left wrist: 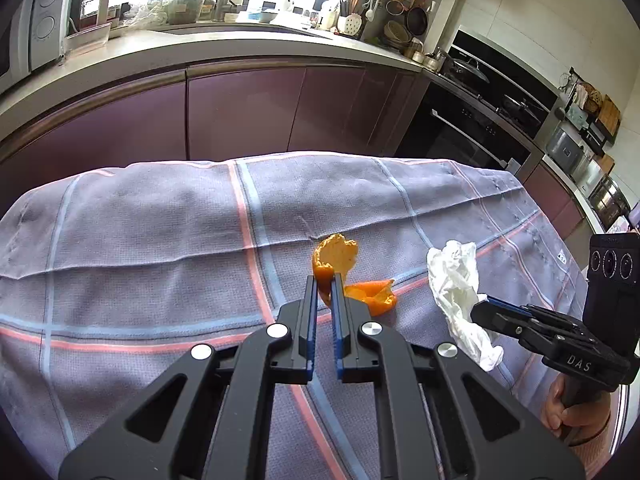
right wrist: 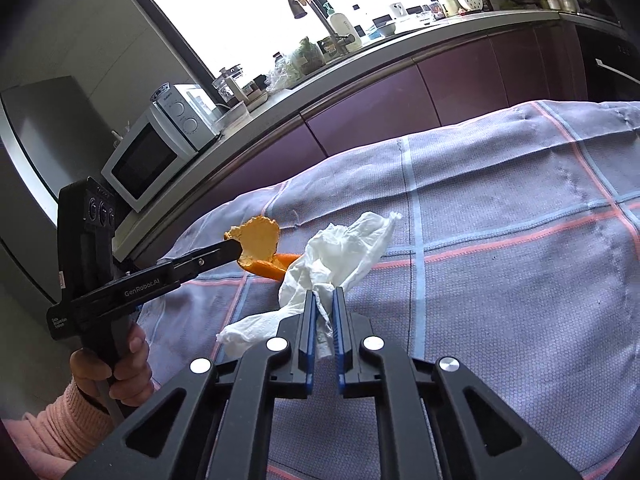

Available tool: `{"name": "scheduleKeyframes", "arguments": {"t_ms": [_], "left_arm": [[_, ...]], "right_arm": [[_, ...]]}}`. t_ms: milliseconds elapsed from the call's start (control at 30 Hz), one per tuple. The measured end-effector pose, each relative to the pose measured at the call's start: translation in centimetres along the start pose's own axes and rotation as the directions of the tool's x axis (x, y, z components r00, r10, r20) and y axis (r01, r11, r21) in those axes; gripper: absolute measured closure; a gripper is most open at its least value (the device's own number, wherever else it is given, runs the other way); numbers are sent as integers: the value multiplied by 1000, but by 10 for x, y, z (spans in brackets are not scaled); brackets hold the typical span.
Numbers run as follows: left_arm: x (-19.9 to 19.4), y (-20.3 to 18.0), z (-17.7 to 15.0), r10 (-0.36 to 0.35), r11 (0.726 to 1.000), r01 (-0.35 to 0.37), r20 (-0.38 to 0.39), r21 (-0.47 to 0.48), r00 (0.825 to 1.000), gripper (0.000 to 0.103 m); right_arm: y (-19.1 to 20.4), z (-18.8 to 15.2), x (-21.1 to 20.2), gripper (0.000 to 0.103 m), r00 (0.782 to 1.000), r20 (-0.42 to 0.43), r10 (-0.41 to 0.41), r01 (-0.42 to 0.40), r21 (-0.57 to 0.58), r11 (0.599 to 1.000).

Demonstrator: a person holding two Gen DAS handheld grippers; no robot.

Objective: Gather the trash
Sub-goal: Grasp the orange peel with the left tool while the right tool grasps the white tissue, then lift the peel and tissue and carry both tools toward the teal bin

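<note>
An orange peel (left wrist: 340,258) is pinched between the fingertips of my left gripper (left wrist: 325,280), which is shut on it just above the checked cloth (left wrist: 140,240). The peel also shows in the right wrist view (right wrist: 260,240), held by the left gripper (right wrist: 236,250). A crumpled white tissue (right wrist: 344,248) is pinched in my right gripper (right wrist: 323,294), which is shut on it. In the left wrist view the tissue (left wrist: 456,280) hangs from the right gripper (left wrist: 482,304) to the right of the peel. Peel and tissue nearly touch.
The purple checked cloth (right wrist: 500,240) covers the table. Behind it runs a kitchen counter (left wrist: 240,44) with purple cabinets (left wrist: 240,112), a microwave (right wrist: 148,156), a tap and jars. An oven (left wrist: 472,128) stands at the far right.
</note>
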State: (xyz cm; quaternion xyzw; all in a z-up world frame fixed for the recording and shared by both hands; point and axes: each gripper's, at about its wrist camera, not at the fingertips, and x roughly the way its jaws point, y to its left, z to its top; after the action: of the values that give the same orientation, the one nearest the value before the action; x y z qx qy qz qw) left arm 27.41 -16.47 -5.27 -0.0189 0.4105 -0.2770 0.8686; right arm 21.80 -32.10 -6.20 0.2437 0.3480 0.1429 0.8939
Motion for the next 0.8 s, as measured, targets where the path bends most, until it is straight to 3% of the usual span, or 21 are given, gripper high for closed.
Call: {"name": "scheduleKeyframes", "arguments": {"t_ms": [800], "left_arm": [[-106, 58, -65, 21, 994, -11, 88, -109, 996, 96]], "right_arm": [[66, -19, 3, 96, 992, -27, 122, -124, -96, 988]]}}
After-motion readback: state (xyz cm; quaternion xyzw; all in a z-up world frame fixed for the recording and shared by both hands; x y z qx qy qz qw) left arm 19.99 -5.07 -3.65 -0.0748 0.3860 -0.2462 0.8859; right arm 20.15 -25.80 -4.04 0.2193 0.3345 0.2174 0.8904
